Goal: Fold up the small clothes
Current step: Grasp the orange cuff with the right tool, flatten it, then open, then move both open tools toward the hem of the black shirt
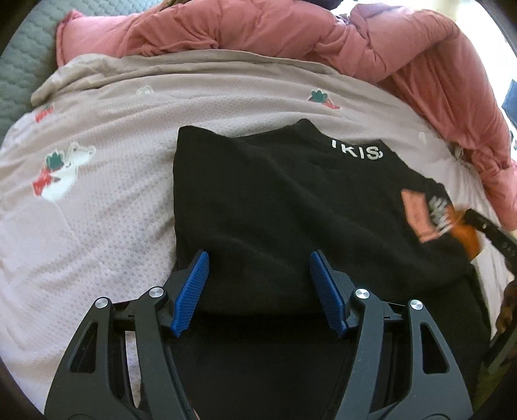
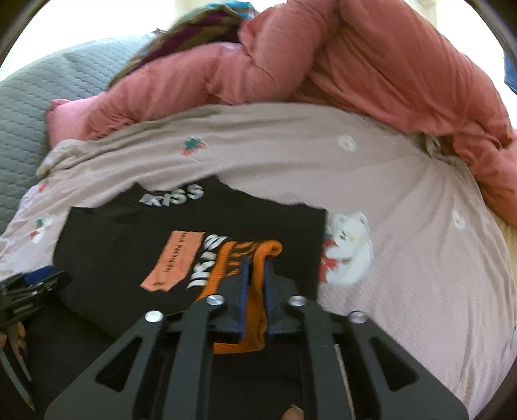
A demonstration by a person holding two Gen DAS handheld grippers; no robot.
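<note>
A black garment (image 1: 284,200) with white lettering and a salmon patch lies partly folded on a pale pink blanket (image 1: 97,200). My left gripper (image 1: 258,261) is open, its blue pads on either side of the garment's near edge, holding nothing. My right gripper (image 2: 257,268) is shut on an orange knitted cuff (image 2: 255,281) of the same black garment (image 2: 129,252), held over its right part. The cuff and right gripper show blurred at the right of the left wrist view (image 1: 468,232). The left gripper shows at the left edge of the right wrist view (image 2: 35,284).
A rumpled salmon-pink quilt (image 1: 290,29) is heaped along the back and right (image 2: 387,64). A grey quilted surface (image 2: 29,106) lies at the left. A striped colourful cloth (image 2: 194,29) shows behind the quilt. The blanket (image 2: 404,226) has small flower and bear prints.
</note>
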